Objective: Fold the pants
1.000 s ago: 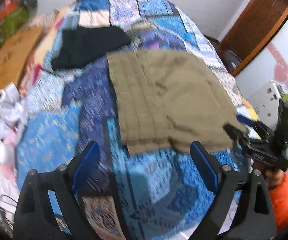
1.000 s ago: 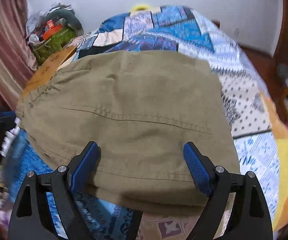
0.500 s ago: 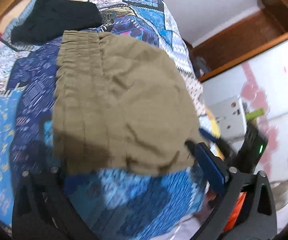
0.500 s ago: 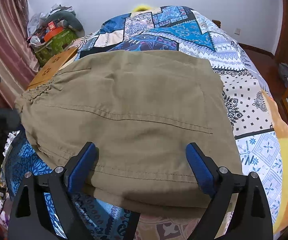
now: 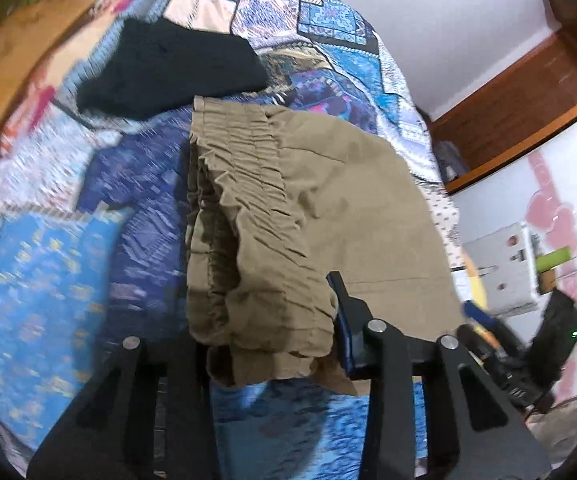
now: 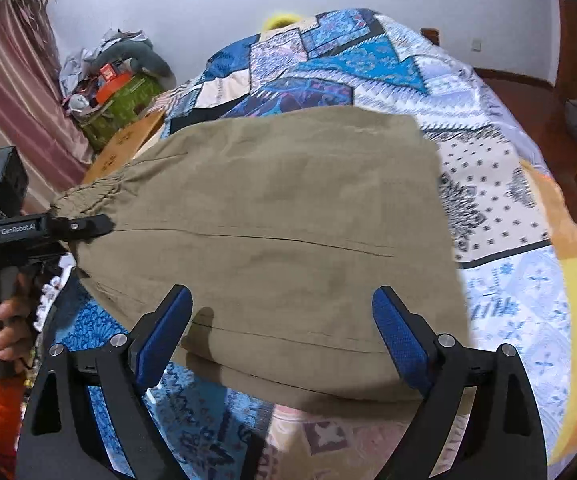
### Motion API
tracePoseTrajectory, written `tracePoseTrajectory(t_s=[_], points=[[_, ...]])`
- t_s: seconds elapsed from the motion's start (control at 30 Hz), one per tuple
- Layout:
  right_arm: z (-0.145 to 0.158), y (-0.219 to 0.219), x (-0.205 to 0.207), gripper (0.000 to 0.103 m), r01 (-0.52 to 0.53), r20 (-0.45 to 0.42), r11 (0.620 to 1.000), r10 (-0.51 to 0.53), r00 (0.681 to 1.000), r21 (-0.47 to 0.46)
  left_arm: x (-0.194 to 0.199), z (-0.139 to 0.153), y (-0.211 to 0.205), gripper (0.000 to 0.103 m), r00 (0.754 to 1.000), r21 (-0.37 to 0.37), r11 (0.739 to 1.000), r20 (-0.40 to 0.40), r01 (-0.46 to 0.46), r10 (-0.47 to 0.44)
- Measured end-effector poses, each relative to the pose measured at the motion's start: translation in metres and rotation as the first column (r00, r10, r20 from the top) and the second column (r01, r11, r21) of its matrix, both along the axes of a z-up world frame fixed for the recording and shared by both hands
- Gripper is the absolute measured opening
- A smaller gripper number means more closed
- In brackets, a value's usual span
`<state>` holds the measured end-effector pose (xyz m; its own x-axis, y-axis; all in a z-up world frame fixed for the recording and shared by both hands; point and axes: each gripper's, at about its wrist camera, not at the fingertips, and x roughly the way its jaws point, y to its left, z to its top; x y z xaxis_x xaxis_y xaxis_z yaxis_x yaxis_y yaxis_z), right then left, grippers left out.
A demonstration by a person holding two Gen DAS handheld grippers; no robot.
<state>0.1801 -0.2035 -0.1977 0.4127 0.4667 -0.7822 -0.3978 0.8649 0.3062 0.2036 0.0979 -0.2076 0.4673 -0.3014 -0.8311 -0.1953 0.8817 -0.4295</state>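
Olive pants [image 6: 288,220] folded on bed, waistband bunched

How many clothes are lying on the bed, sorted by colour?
Khaki: 1, the khaki pants
Black: 1, the black garment
Total: 2, both on the patchwork bedspread

Bunched waistband fabric of the pants [image 5: 264,248] hides the left tool's [image 5: 272,344] left finger and the closing jaws' contact, while the bedspread [image 5: 48,264] is motion-blurred and the dark garment [image 5: 168,68] lacks detail.
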Motion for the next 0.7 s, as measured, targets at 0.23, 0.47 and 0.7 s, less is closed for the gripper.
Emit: tracePoseTrajectory(t_s=[0.23, 0.47, 0.7], points=[[-0.007, 0.0, -0.006, 0.09, 0.022, 0.024, 0.998, -0.021, 0.999, -0.064, 0.0, 0.047, 0.009, 0.037, 0.995, 0.3, 0.953, 0.097, -0.042, 0.013], [-0.012, 0.009, -0.004, 0.092, 0.006, 0.021, 0.997, -0.004, 1.0, -0.074, -0.004, 0.097, -0.03, 0.036, 0.969, 0.497, 0.866, 0.235, -0.056, -0.072], [-0.014, 0.007, -0.004, 0.093, 0.007, 0.02, 0.999, -0.006, 1.0, -0.048, 0.009, 0.131, -0.082, 0.035, 0.924, 0.357, 0.927, 0.306, 0.114, -0.232]])
